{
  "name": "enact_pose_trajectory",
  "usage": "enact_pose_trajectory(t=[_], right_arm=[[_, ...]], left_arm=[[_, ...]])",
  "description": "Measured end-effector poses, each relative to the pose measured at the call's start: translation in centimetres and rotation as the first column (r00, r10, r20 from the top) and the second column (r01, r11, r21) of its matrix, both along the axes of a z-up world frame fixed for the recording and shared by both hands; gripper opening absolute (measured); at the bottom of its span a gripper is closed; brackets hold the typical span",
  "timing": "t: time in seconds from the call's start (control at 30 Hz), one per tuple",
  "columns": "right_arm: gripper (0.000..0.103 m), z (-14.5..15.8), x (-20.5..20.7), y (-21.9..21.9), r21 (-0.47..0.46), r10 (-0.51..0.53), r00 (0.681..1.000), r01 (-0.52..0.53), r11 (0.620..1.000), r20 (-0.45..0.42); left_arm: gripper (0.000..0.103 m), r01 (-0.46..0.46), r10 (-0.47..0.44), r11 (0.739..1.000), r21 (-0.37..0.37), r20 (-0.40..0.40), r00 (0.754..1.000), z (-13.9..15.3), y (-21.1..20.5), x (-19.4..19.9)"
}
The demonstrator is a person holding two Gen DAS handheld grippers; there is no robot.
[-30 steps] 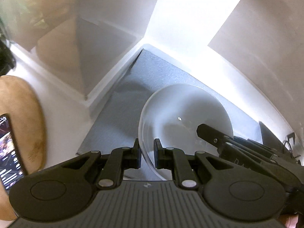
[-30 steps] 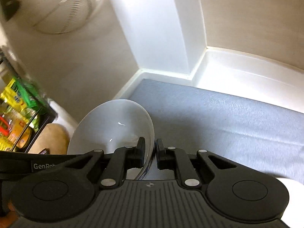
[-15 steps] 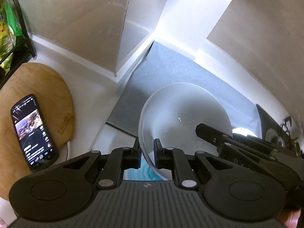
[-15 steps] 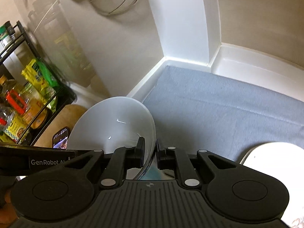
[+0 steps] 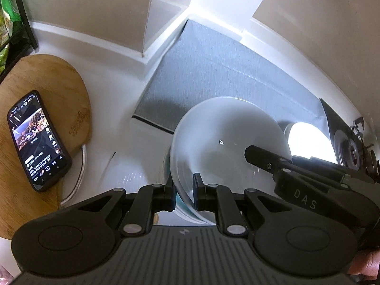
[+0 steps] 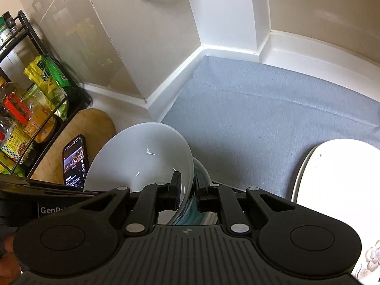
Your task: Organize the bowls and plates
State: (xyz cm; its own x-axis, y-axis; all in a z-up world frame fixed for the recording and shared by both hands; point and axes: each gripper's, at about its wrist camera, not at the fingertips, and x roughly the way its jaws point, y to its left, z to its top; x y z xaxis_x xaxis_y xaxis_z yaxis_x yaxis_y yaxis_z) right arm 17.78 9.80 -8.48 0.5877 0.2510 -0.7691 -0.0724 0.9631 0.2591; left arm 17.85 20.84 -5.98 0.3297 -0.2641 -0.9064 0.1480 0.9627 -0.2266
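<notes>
A large white bowl (image 5: 228,140) is held between both grippers. My left gripper (image 5: 184,190) is shut on its near rim. My right gripper (image 6: 187,191) is shut on the opposite rim; its fingers (image 5: 263,161) reach in from the right in the left wrist view. The bowl (image 6: 140,156) hangs just above a blue-striped dish (image 6: 201,211) whose edge shows below it. A white plate (image 6: 337,173) lies on the grey mat (image 6: 273,109) to the right, also bright in the left wrist view (image 5: 308,140).
A phone (image 5: 38,140) lies on a wooden board (image 5: 54,90) on the white counter at left. A black rack with packets and bottles (image 6: 28,99) stands beyond it. Walls and a white column (image 6: 225,11) close the back. A stove burner (image 5: 353,147) is far right.
Both grippers have drawn back from the corner with the bowl and lowered it. The phone, board, white plate and the striped dish under the bowl have come into view.
</notes>
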Motion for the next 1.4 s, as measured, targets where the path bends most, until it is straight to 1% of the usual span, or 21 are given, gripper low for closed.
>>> enact_pose_trajectory(t=[0.2,0.47,0.77,0.87,1.0,1.1,1.2,1.37,1.4], right_arm=[[0.013,-0.9,-0.2,0.1,-0.006,0.008,1.000,-0.008,1.000,-0.018],[0.013,-1.2,0.0,-0.3,-0.004,0.019,0.999,-0.020,1.000,-0.027],[0.014,-1.4,0.2,-0.8,0.034,0.017,0.999,-0.016,0.999,-0.047],[0.015,-1.4,0.4,-1.1,0.044,0.017,0.998,-0.015,0.999,-0.055],[0.017,-1.3,0.6,-1.0,0.048,0.017,0.998,-0.014,0.999,-0.062],[0.023,-1.2,0.6,-0.8,0.039,0.023,0.998,-0.021,0.999,-0.060],[0.023,-0.8,0.6,-0.6,0.023,0.029,0.999,-0.028,0.999,-0.045],[0.023,-0.6,0.5,-0.6,0.020,0.023,0.998,-0.022,1.000,-0.050],[0.025,-0.3,0.4,-0.5,0.012,0.020,0.999,-0.020,1.000,-0.041]], left_arm=[[0.015,0.003,-0.003,1.000,0.002,-0.012,1.000,-0.6,0.0,-0.1],[0.015,0.003,-0.003,1.000,0.000,-0.017,1.000,-0.8,-0.4,-0.1],[0.015,-0.003,0.002,1.000,-0.014,-0.039,0.999,-1.1,-0.1,0.4],[0.015,-0.002,0.002,1.000,-0.008,-0.029,1.000,-0.8,-0.1,0.5],[0.015,-0.004,0.004,1.000,0.006,-0.008,1.000,-0.3,0.2,0.9],[0.017,-0.013,0.013,1.000,0.026,-0.004,1.000,-0.3,0.4,1.1],[0.017,-0.011,0.011,1.000,0.011,-0.010,1.000,-0.4,0.7,1.2],[0.017,-0.009,0.009,1.000,0.013,0.001,1.000,-0.4,0.8,1.3],[0.019,-0.009,0.009,1.000,0.013,0.002,1.000,-0.3,0.8,1.3]])
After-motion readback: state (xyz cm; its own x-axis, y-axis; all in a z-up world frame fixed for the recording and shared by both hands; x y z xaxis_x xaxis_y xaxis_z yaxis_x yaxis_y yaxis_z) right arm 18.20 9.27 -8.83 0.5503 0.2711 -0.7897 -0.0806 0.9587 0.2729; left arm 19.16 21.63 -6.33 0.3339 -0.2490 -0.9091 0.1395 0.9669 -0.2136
